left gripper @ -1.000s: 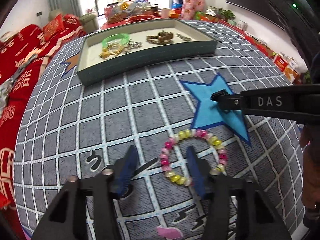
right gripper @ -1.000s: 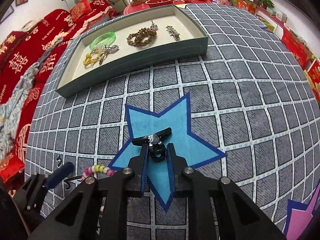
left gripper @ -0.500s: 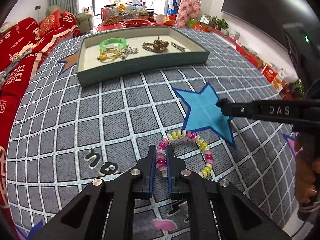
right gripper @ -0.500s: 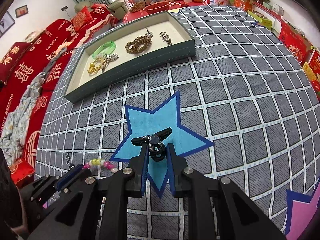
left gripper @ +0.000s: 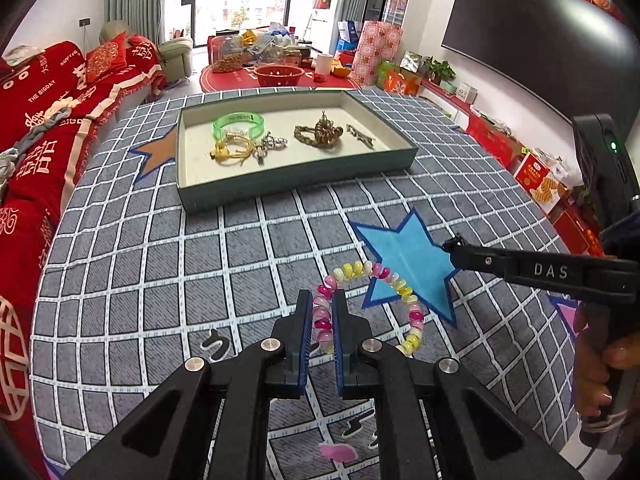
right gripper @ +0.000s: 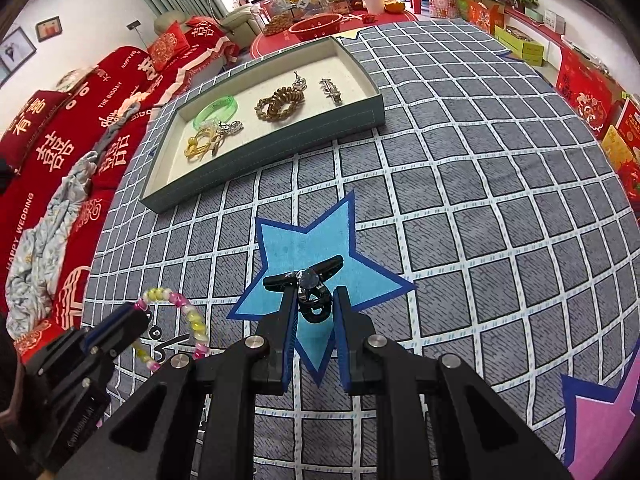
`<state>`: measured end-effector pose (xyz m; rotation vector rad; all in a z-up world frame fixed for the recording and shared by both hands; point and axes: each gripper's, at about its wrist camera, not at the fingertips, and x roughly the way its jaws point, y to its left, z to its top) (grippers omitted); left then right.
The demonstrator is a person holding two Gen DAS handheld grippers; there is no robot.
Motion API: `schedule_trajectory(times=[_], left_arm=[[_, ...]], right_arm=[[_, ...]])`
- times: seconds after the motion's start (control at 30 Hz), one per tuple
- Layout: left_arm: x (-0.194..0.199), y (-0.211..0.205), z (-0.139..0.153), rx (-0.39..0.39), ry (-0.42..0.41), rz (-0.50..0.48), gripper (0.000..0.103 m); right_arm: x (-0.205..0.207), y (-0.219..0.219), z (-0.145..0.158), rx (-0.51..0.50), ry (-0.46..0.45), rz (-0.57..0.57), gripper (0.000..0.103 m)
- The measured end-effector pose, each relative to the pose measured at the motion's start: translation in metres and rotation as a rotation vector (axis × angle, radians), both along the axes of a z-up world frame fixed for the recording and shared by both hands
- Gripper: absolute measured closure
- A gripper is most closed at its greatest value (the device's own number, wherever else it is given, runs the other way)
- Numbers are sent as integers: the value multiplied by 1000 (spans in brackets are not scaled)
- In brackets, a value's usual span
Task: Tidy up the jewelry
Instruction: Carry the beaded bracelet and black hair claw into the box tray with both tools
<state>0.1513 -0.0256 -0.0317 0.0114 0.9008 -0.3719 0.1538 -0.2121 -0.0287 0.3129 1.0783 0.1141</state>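
My left gripper [left gripper: 320, 312] is shut on a pink, yellow and white beaded bracelet [left gripper: 400, 284] and holds it lifted above the grey checked cloth; the bracelet also shows in the right wrist view [right gripper: 188, 312]. My right gripper [right gripper: 314, 308] is shut on a black hair clip [right gripper: 308, 284] above the blue star patch [right gripper: 316, 248]. The green tray [left gripper: 296, 184] at the far side holds a green bangle [left gripper: 239, 123], gold pieces [left gripper: 232, 150], a brown bead bracelet [left gripper: 320, 134] and a silver pin [left gripper: 360, 136].
A red sofa [left gripper: 48, 128] runs along the left. A round red table [left gripper: 280, 76] with jars and a bowl stands behind the tray. Boxes [left gripper: 540, 184] line the right wall. A pink star patch [right gripper: 600, 420] lies near right.
My left gripper closed on the beaded bracelet and lifted it off the cloth. My right gripper rose with the black clip still held.
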Motion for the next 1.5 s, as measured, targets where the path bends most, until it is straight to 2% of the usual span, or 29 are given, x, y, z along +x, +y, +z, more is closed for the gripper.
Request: schedule_trajectory(times=[0.37, 0.7, 1.1, 1.5], left_arm=[[17, 8, 14, -27, -33, 21, 80], [49, 24, 30, -40, -74, 69, 80], [85, 22, 35, -40, -94, 83, 80], [129, 30, 41, -41, -108, 124, 80]], right_arm=[[10, -8, 14, -6, -31, -2, 84], [33, -12, 24, -7, -61, 5, 84], [75, -7, 40, -26, -107, 26, 84], [112, -5, 41, -54, -144, 53, 84]])
